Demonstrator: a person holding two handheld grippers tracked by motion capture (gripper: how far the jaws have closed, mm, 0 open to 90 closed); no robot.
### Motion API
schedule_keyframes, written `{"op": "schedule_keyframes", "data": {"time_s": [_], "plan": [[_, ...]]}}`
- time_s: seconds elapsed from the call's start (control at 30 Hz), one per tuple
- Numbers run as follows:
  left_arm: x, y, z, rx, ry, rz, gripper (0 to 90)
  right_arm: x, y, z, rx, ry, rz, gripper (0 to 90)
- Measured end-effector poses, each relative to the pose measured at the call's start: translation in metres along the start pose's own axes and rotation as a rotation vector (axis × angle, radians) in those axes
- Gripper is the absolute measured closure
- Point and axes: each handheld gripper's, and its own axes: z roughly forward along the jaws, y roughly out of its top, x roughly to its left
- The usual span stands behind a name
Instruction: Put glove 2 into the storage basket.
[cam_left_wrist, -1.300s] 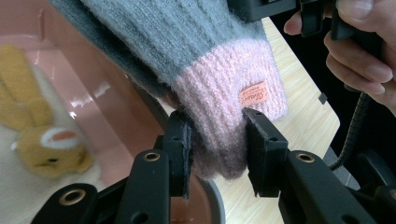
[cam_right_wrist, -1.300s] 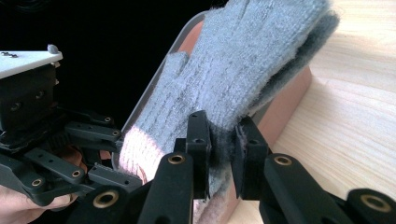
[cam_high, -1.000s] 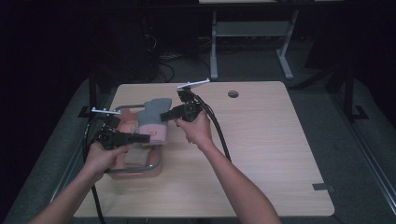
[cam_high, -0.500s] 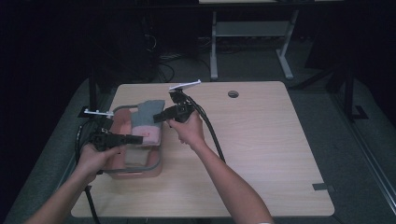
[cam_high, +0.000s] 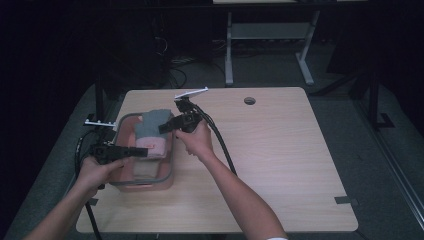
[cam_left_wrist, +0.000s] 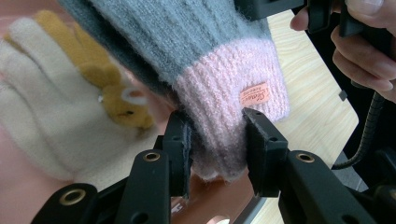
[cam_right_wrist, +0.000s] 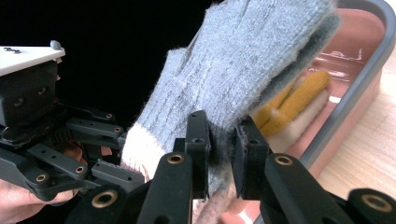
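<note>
Fuzzy grey knit glove (cam_left_wrist: 187, 37), ribbed pink cuff — pinched by both tools.

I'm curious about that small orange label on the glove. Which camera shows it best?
The left gripper view: the orange label sits close-up on the pink cuff. The high view shows the glove too small to make it out; the right gripper view shows its grey side.

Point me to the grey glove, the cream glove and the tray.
grey glove (cam_left_wrist: 233, 100), left gripper view, on its pink cuff.
cream glove (cam_left_wrist: 35, 107), left gripper view, on its palm.
tray (cam_right_wrist: 359, 70), right gripper view, on its grey rim.
</note>
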Motion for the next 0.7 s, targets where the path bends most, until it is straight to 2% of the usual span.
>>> {"op": "schedule_keyframes", "data": {"time_s": [0.2, 0.7], "plan": [[0.004, -0.002, -0.002, 0.009, 0.005, 0.002, 64.3, -0.001, 0.000, 0.007, 0.011, 0.003, 0.001, 78.0], [0.015, -0.012, -0.004, 0.023, 0.025, -0.025, 64.3, -0.002, -0.002, 0.026, 0.047, 0.003, 0.000, 77.9]]}}
